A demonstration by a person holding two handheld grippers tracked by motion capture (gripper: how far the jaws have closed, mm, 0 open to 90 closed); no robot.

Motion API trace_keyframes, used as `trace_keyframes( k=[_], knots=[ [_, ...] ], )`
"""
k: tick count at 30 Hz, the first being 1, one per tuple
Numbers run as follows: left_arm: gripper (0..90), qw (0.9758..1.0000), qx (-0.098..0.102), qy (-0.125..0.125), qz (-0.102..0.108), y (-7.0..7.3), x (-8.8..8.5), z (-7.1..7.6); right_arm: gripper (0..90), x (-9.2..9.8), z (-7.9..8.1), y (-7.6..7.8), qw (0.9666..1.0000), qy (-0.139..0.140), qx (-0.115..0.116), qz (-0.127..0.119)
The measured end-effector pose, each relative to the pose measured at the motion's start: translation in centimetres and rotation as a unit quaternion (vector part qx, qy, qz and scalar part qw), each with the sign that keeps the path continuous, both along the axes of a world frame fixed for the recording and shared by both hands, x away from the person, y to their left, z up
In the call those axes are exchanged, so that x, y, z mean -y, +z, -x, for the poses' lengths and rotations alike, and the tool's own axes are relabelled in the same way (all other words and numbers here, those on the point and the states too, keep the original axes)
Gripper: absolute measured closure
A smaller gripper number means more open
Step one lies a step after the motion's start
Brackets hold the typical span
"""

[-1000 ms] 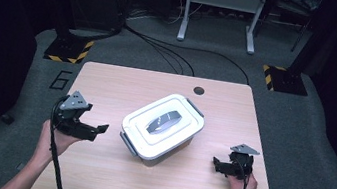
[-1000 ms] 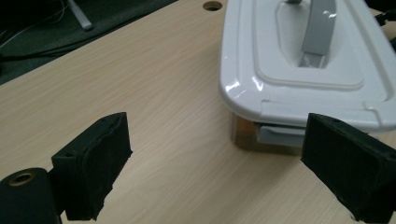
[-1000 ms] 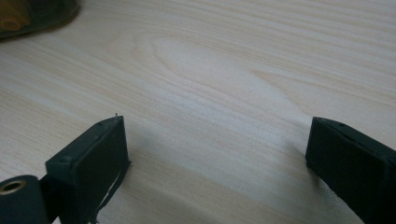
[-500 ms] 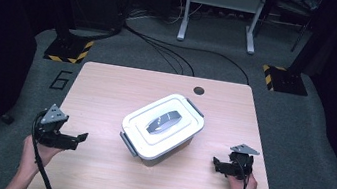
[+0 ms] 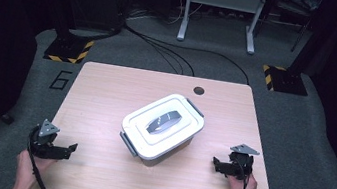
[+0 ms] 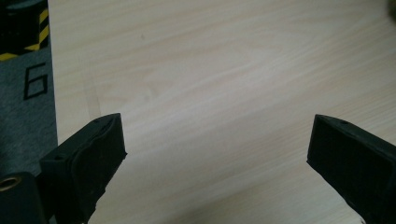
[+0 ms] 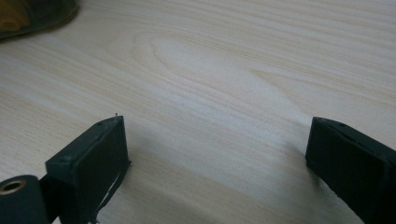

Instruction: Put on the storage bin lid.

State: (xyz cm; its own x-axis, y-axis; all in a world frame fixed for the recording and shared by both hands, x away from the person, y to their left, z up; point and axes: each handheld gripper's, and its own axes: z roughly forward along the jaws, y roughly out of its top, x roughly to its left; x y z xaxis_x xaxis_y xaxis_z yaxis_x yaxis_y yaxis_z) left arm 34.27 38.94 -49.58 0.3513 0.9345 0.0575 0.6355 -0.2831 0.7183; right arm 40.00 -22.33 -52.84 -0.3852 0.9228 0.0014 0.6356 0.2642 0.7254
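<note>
Pale wood bench [image 5: 106, 90] carries everything. Your left gripper [image 5: 63, 150] sits low at its near left edge, jaws wide apart over bare wood. To its right and farther out stands the lidded box [image 5: 162, 126], well apart. Your right gripper [image 5: 219, 165], right of the box, also has its jaws spread, holding nothing.

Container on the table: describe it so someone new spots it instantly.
Start at the light wooden table. Near its middle, set at an angle, sits a white lidded container with a dark grey handle on the lid. It lies between two black grippers at the near edge.
</note>
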Motion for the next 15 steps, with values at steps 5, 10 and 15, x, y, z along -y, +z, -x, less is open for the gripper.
trace_keyframes(
  k=[5, 10, 15],
  knots=[
    [0.0, 0.9999, -0.008, 0.011, 0.003, -2.4, 0.0, 0.2, 4.9, 0.0, 0.0, 0.0, 1.0000, 0.000, 0.000, 0.000],
    [0.0, 0.9996, -0.010, 0.005, 0.025, -3.6, 0.0, 0.4, 4.9, 0.0, 0.0, 0.0, 1.0000, 0.000, -0.001, 0.000],
    [0.0, 0.9995, -0.016, 0.006, 0.028, -3.6, 0.0, 0.0, 4.9, 0.0, 0.0, 0.0, 1.0000, 0.000, 0.000, -0.001]
  ],
)
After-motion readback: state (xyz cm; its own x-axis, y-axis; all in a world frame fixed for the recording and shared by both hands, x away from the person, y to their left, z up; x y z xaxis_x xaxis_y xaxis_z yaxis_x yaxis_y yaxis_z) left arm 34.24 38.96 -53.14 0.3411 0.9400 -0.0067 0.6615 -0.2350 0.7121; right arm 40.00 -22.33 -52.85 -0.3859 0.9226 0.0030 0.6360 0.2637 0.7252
